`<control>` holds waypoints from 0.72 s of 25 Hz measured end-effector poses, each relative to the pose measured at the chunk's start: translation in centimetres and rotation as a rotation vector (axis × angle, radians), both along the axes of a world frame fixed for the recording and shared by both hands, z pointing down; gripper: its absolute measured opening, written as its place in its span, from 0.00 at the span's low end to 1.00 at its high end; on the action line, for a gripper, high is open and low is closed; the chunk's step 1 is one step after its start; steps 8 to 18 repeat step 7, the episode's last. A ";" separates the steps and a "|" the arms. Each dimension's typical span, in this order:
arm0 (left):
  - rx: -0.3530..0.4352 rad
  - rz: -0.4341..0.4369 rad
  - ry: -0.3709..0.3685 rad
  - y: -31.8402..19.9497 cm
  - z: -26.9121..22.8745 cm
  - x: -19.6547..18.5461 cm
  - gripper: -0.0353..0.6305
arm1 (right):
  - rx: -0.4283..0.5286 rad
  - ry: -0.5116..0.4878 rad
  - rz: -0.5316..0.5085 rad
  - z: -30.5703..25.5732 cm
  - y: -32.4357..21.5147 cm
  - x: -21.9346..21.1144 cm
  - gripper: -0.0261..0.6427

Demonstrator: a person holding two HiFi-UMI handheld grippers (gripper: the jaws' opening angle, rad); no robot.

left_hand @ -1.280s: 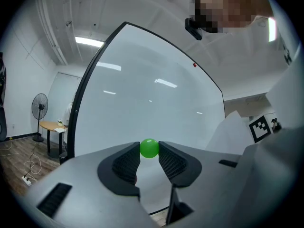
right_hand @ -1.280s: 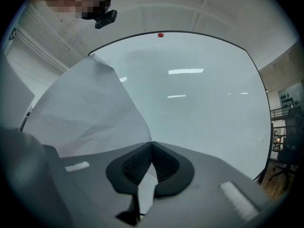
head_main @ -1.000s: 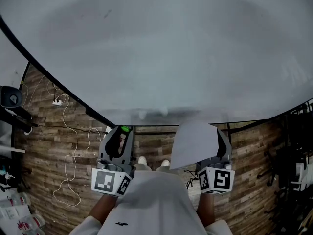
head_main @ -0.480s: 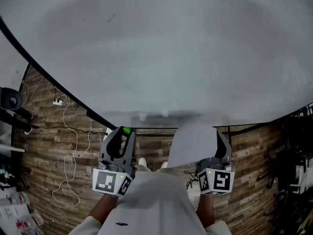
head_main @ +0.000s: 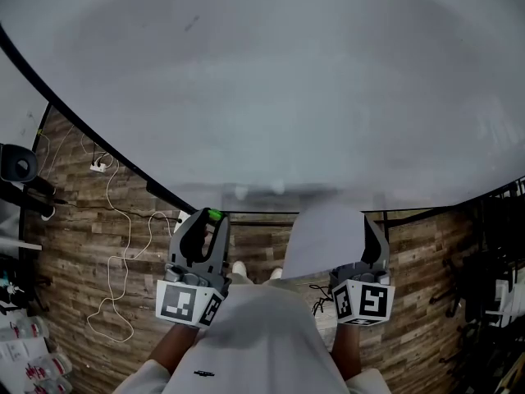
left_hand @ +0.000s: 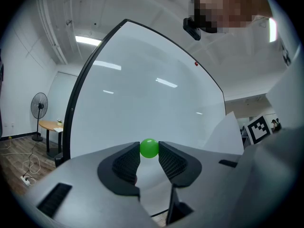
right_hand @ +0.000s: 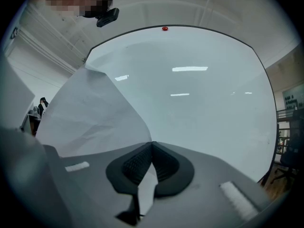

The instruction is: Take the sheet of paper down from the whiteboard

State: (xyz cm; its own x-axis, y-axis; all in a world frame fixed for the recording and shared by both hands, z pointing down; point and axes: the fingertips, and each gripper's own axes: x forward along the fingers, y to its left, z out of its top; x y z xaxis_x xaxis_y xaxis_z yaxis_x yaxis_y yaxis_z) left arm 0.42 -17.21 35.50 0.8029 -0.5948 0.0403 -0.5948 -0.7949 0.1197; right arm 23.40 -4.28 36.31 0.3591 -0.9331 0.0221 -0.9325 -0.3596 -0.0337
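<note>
In the head view my right claw (head_main: 363, 249) is pressed together on the lower edge of the sheet of paper (head_main: 322, 240). The sheet stands up in front of the whiteboard (head_main: 262, 97), just under its bottom rail and clear of its face. My left claw (head_main: 208, 220) sits level with it, also below the whiteboard, pinching a small green ball (head_main: 213, 214).

In the left gripper view the green ball (left_hand: 149, 147) is clamped between my pads, and I take it to be the magnet that pinned the sheet. A corner of the paper (left_hand: 223, 137) shows to the right, off the whiteboard (left_hand: 142, 94).

In the right gripper view the paper (right_hand: 95, 118) runs through my closed right claw (right_hand: 151, 147) and flops to the left, creased, in front of the whiteboard (right_hand: 199, 94).

I think the take-down is nearly done. To finish well I should keep a firm pinch, draw the sheet away from the whiteboard slowly so it doesn't tear or fold, and park the ball separately.

Against the earlier head view, both claws and the sheet sit almost exactly where they were.
</note>
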 end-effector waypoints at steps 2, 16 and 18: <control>-0.001 0.001 -0.001 0.0 0.0 0.0 0.24 | 0.000 -0.003 -0.001 0.1 0.0 -0.1 0.06; 0.000 0.003 -0.004 0.4 0.4 0.4 0.24 | -0.010 -0.007 0.000 0.6 0.6 0.2 0.06; 0.000 0.003 -0.004 0.4 0.4 0.4 0.24 | -0.010 -0.007 0.000 0.6 0.6 0.2 0.06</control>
